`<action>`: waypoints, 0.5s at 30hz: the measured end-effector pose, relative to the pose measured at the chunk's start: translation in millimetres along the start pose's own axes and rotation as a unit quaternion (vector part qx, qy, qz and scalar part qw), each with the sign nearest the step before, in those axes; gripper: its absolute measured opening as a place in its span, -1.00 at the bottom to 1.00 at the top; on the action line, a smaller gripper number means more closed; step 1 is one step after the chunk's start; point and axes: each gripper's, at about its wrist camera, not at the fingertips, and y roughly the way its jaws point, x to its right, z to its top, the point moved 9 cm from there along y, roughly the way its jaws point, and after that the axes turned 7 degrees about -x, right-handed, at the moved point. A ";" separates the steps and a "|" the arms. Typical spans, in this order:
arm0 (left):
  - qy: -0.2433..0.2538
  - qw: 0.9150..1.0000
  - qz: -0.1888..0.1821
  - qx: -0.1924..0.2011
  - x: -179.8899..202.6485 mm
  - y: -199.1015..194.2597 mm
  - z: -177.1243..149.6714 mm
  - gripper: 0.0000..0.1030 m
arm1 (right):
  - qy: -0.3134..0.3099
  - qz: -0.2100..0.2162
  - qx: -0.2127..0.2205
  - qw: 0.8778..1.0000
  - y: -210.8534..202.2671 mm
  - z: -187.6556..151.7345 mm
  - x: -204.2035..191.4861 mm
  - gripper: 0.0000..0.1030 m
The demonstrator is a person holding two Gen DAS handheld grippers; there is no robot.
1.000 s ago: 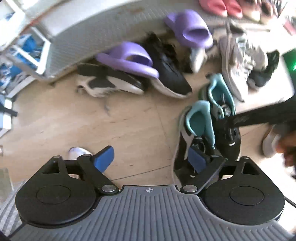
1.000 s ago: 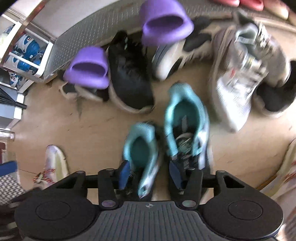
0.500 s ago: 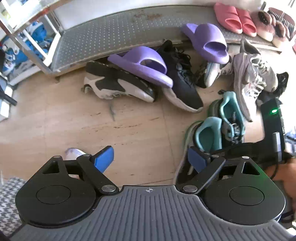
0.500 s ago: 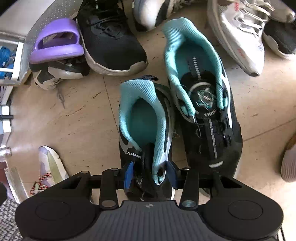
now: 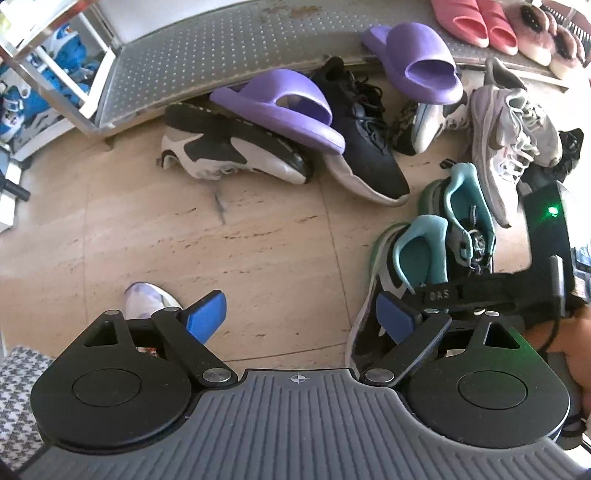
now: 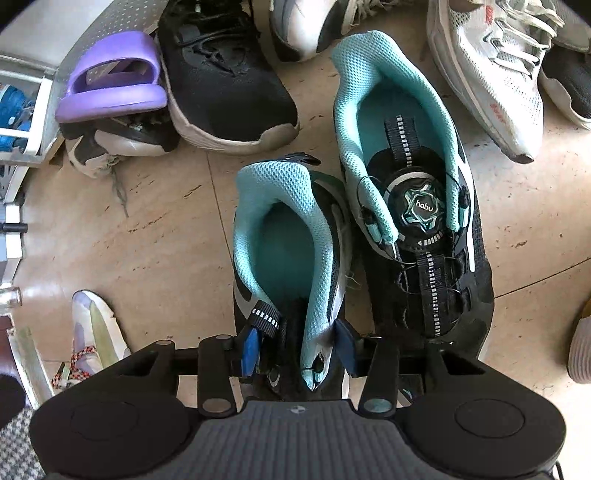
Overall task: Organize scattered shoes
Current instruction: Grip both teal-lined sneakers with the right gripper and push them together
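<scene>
A pair of black sneakers with teal lining stands side by side on the tan floor. My right gripper (image 6: 298,347) points steeply down and is shut on the left teal sneaker (image 6: 288,251), its blue pads pressing the tongue and collar from both sides. The right teal sneaker (image 6: 406,166), with a dial closure, rests beside it untouched. My left gripper (image 5: 299,317) hangs open over bare floor, holding nothing. Its right pad (image 5: 395,317) is close to the side of the left teal sneaker (image 5: 421,251).
Against a perforated metal shelf (image 5: 221,55) lie two purple slides (image 5: 280,107), a black sneaker (image 5: 369,147), a black-and-white sneaker (image 5: 236,151) and grey sneakers (image 5: 509,133). Pink slippers (image 5: 476,18) sit on the shelf. A pale lilac shoe (image 5: 147,299) lies at my lower left.
My right gripper has sunk toward the floor with the left teal sneaker between its pads. The left gripper has dropped a little and stays open.
</scene>
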 end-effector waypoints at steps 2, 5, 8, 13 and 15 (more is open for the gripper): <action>-0.009 1.000 0.010 -0.001 -5.0 1.5 0.8 0.80 | -0.006 0.002 0.009 1.000 -6.5 0.3 2.1 -0.13; -0.020 1.000 0.007 -0.005 -9.3 2.8 1.2 0.80 | 0.005 0.000 0.012 1.000 -9.8 1.3 9.0 -0.13; -0.024 1.000 -0.005 -0.010 -7.3 2.8 -0.2 0.80 | 0.035 0.021 0.010 0.999 -6.8 1.3 14.1 -0.19; -0.016 1.000 -0.008 -0.009 -4.0 1.3 0.5 0.80 | 0.031 0.011 0.014 0.999 2.7 5.3 6.1 -0.22; -0.015 1.000 -0.007 -0.010 -3.7 1.3 0.5 0.80 | 0.008 -0.016 0.015 1.000 8.3 6.7 -0.9 -0.21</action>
